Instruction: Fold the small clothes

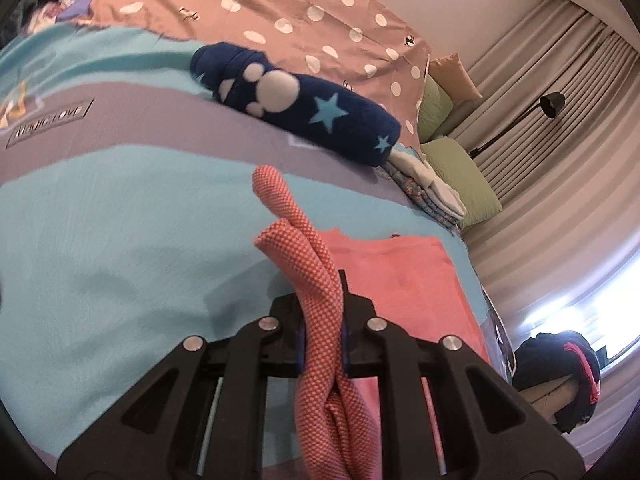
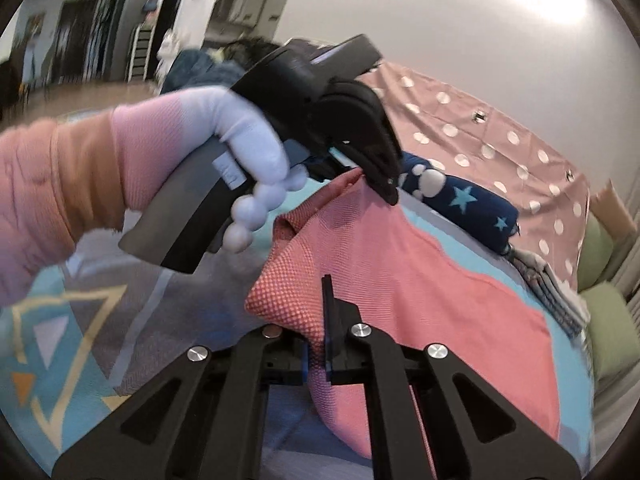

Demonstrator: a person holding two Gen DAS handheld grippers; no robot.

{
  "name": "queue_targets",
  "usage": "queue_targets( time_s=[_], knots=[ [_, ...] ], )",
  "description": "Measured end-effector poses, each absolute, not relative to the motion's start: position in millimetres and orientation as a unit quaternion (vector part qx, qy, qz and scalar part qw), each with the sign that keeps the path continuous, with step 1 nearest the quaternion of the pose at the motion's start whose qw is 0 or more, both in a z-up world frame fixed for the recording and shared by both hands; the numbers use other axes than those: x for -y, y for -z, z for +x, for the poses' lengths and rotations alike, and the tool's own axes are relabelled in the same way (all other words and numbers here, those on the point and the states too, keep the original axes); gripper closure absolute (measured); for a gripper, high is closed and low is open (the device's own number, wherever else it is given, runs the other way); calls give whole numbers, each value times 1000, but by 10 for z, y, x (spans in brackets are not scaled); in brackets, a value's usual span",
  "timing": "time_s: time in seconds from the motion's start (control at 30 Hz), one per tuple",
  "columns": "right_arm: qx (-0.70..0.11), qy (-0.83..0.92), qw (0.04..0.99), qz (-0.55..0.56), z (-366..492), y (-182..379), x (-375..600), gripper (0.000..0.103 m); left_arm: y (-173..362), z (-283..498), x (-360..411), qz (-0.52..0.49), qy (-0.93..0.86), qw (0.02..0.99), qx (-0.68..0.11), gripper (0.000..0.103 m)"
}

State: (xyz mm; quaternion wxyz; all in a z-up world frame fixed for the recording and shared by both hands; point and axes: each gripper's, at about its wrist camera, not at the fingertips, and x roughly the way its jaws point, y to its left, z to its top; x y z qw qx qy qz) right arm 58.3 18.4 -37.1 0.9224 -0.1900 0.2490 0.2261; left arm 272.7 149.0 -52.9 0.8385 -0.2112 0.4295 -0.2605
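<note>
Both grippers, left gripper [image 1: 323,312] and right gripper [image 2: 318,340], clench the coral mesh-knit garment [image 2: 420,280] near the navy star-print roll [image 1: 304,108]; light, floppy, best pinched at corners.

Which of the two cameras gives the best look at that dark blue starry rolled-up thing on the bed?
The left wrist view: the dark blue starry roll lies whole and sharp there. In the right wrist view, the roll is partly hidden behind the left gripper and the pink garment.

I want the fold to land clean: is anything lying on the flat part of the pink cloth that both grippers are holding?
Nothing visible: the pink cloth lies bare; the blue rolled blanket sits beyond it.
</note>
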Motion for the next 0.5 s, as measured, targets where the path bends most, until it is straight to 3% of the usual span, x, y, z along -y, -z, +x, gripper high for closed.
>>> queue_targets(
  time_s=[0.5],
  knots=[
    [-289, -179, 940, 3, 688, 258, 1397, 98, 55, 2841, -115, -152, 266, 843, -443, 91]
  ],
)
